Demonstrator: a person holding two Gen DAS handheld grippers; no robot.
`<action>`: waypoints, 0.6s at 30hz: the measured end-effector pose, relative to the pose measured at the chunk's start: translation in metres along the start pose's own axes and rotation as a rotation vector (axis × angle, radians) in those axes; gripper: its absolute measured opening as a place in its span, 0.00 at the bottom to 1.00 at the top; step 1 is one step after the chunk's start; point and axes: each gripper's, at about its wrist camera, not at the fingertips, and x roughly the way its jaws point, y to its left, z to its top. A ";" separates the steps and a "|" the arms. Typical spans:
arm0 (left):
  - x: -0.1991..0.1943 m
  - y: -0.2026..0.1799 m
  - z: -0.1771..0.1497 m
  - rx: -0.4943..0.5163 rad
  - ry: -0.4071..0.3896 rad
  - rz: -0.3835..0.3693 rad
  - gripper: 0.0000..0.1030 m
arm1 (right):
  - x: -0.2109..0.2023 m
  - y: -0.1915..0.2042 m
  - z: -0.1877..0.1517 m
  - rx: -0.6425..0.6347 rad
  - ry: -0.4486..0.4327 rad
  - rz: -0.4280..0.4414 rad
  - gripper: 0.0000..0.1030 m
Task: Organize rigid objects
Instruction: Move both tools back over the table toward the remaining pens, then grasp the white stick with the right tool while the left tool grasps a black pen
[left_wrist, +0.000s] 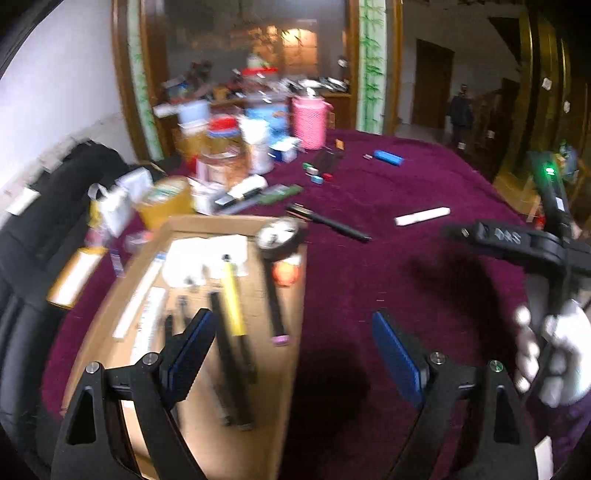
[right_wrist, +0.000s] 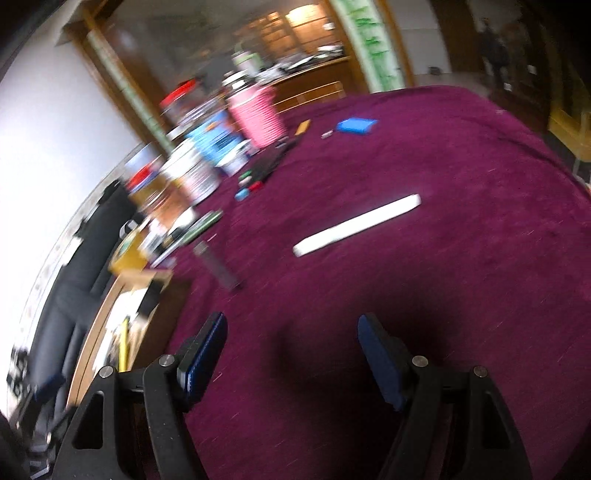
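Both hand-held grippers released above the surface, nothing between their jaws.

We see the left hand-held gripper (left_wrist: 295, 354) spread wide over the right edge of a cardboard box (left_wrist: 207, 435) that holds a yellow pen (left_wrist: 233, 295) and dark pens. The right hand-held gripper (right_wrist: 291, 354) hangs released over the maroon surface (right_wrist: 461, 295). A white stick (right_wrist: 356, 225) lies at its one o'clock, a blurred dark pen (right_wrist: 218, 266), probably, at eleven o'clock.
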 end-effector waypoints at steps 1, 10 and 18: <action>0.006 0.000 0.003 -0.023 0.024 -0.038 0.83 | 0.003 -0.007 0.008 0.010 -0.002 -0.010 0.75; 0.007 0.005 0.007 -0.098 -0.013 -0.143 0.83 | 0.062 0.059 0.052 -0.262 0.082 0.064 0.75; 0.019 0.044 0.001 -0.190 0.029 -0.133 0.83 | 0.152 0.137 0.042 -0.481 0.223 0.032 0.55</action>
